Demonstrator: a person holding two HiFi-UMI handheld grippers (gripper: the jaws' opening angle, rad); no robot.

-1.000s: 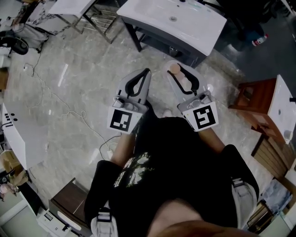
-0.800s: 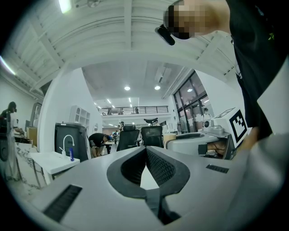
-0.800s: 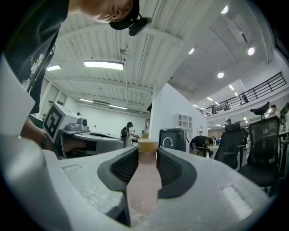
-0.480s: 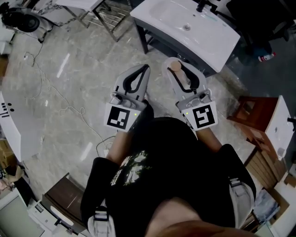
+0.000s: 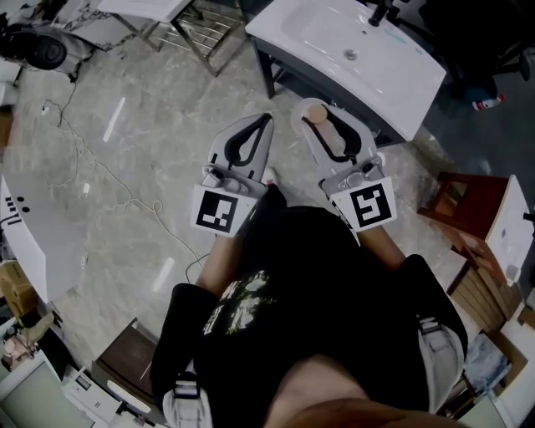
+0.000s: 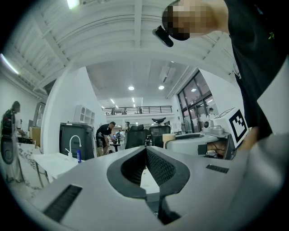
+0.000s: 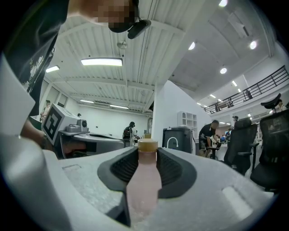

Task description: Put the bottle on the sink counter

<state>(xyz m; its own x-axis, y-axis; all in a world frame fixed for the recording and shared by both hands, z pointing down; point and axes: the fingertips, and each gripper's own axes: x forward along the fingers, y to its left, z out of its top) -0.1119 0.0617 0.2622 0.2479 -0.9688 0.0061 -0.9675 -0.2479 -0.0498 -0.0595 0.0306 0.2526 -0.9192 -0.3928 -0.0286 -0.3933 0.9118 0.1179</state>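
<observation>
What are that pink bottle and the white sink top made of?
The bottle looks like frosted, translucent pink plastic with a matte tan cap, maybe wood or cork. The sink counter seems glossy white ceramic or resin: smooth, moulded basin.

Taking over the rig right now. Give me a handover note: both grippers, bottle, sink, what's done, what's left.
Right gripper: shut on the bottle, which lies along the jaws with its cap pointing forward.
Left gripper: shut, nothing between the jaws.
Sink counter: just ahead of both grippers; the bottle is not yet over it.
Done: bottle picked up and brought close to the sink.
Left: carry it over the counter, set it down on a flat part beside the basin, and open the right gripper.
</observation>
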